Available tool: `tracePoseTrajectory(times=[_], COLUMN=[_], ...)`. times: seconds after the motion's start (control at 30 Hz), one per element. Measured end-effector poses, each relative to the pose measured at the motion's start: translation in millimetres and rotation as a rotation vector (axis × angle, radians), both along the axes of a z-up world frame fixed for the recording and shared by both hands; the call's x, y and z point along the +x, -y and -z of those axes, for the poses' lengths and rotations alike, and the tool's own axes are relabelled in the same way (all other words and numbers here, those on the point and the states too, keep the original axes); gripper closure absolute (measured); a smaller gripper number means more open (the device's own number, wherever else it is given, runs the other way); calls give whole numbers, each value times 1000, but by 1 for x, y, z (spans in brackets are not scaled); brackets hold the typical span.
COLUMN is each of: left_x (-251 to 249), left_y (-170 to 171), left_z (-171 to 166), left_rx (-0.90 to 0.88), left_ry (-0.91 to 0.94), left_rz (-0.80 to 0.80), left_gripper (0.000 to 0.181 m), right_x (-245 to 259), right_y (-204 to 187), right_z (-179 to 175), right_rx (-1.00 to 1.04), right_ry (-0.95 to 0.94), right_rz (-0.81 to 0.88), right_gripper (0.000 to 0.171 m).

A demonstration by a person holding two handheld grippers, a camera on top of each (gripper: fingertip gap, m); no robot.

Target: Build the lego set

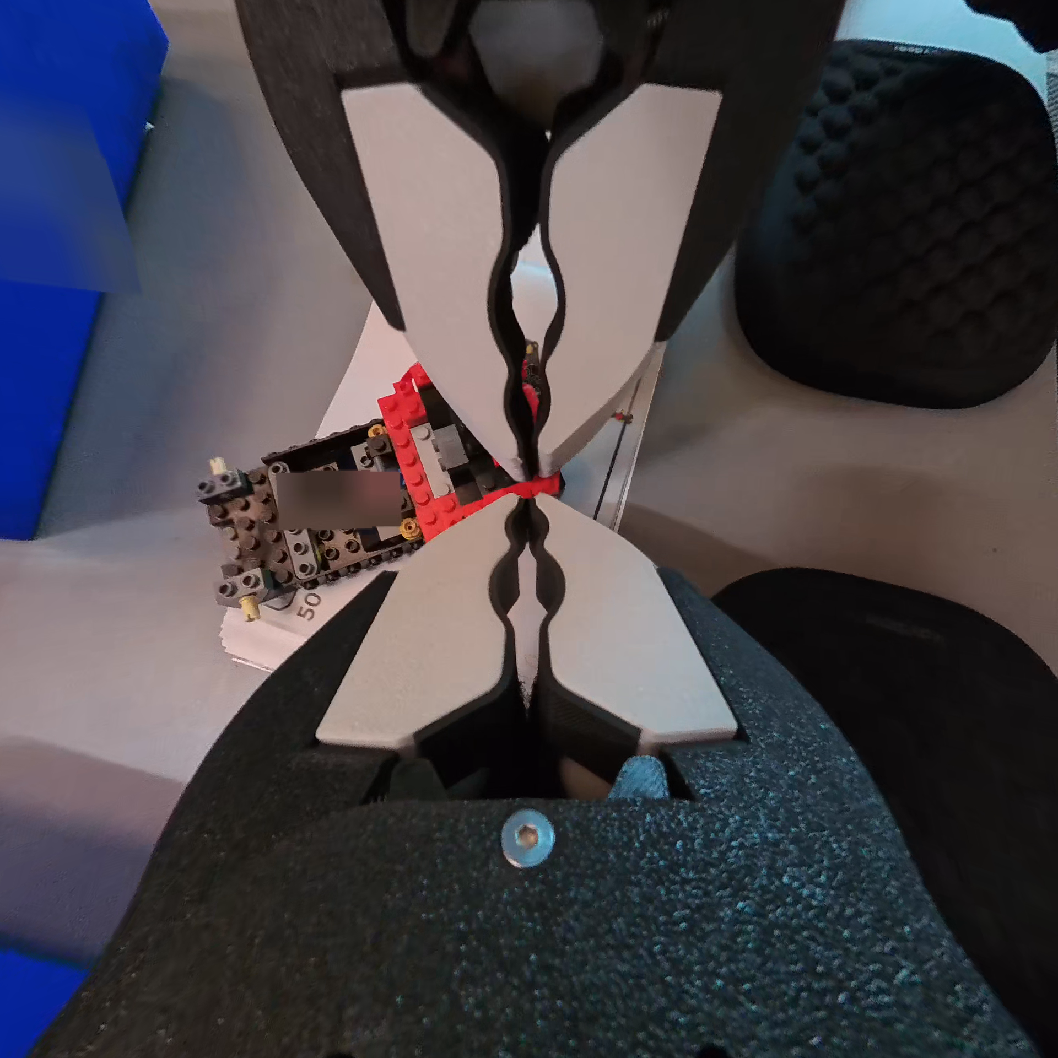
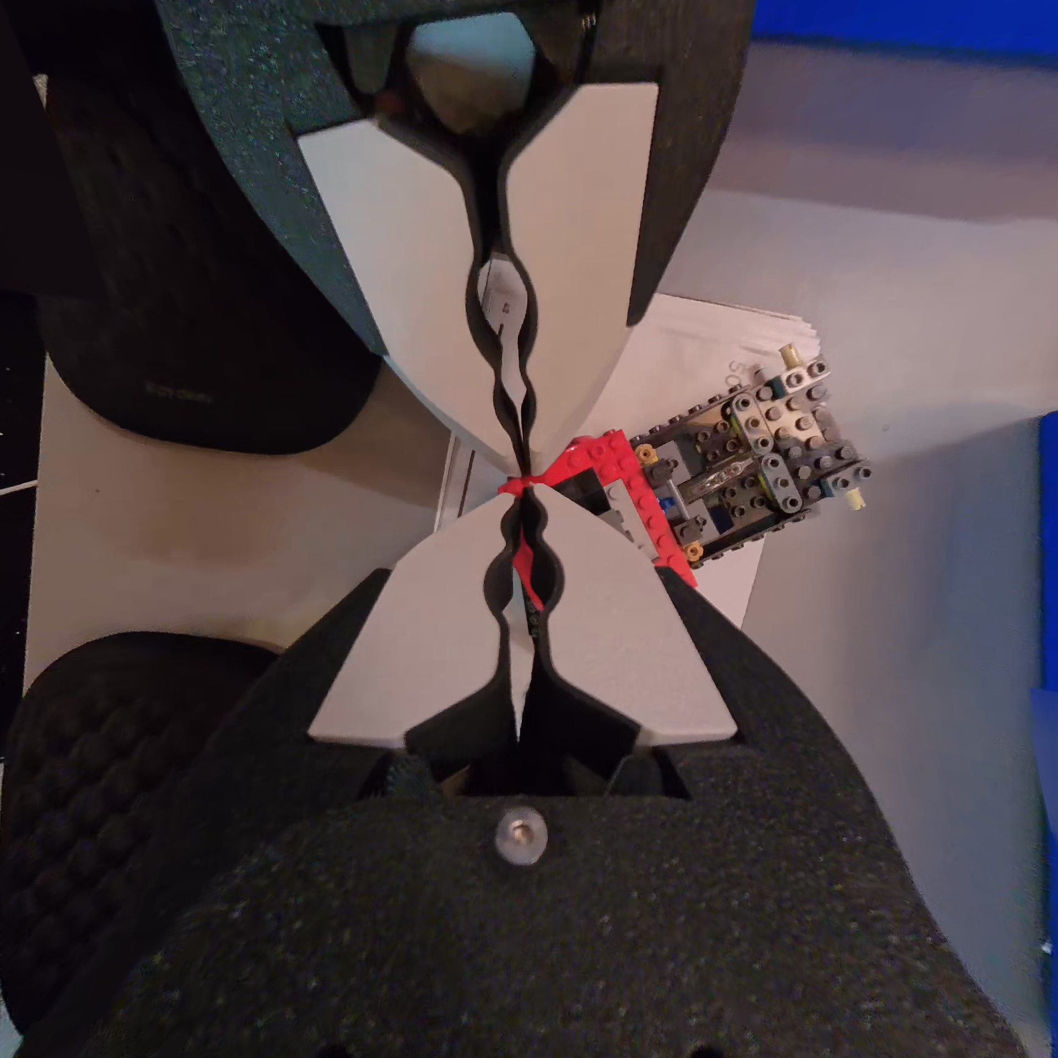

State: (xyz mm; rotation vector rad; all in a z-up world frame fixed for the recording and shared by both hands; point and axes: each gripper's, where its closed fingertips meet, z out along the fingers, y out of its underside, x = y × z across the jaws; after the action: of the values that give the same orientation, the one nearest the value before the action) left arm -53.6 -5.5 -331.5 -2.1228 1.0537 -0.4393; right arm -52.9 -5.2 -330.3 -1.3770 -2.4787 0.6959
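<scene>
– Left gripper point(image 1: 529, 499) and right gripper point(image 2: 525, 493) meet tip to tip at the red end of the lego model point(image 1: 320, 549). Which step is this?

– It is judged to be the seating of a red plate point(image 2: 529, 564) on that end. The pale table point(image 1: 172, 658) carries everything. A white instruction booklet point(image 1: 349, 389) lies directly under the model. The model rests flat on the booklet, with its grey studded end pointing away from both tools.

– How should the operator do the step well?

– Line the plate's studs up with the model's red edge before applying load. Press straight, one tool bracing against the other, so the model does not slide on the paper. Release only when the seam looks flush.

– And the state of each tool?

– The right gripper's fingers are nearly pressed together. A thin red strip, apparently the plate seen edge-on, runs up the gap between them. The left gripper's fingers are likewise drawn together, pinching red plastic at the model's end. Whether that plastic belongs to the plate or to the model itself cannot be told. Neither tool touches the booklet, as far as can be seen.
</scene>
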Motion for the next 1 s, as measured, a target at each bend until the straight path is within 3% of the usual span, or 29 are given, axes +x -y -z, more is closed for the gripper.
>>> tracePoseTrajectory(times=[0.17,0.33,0.5,1.0], left_x=[-2,-7,-5,-3], left_y=[0,-7,-6,-7], left_z=[0,-8,-2,-2], left_rx=[7,37,23,32], left_ry=[-3,29,9,16], left_rz=[-3,-50,-39,-33], left_gripper=[181,181,181,181], right_x=[1,17,23,20], right_y=[-6,-43,-43,-42], right_z=[-7,-18,-1,-1], right_rx=[17,28,62,77], right_ry=[-29,-30,30,-24], right_rz=[-6,127,116,134], right_gripper=[171,171,171,171])
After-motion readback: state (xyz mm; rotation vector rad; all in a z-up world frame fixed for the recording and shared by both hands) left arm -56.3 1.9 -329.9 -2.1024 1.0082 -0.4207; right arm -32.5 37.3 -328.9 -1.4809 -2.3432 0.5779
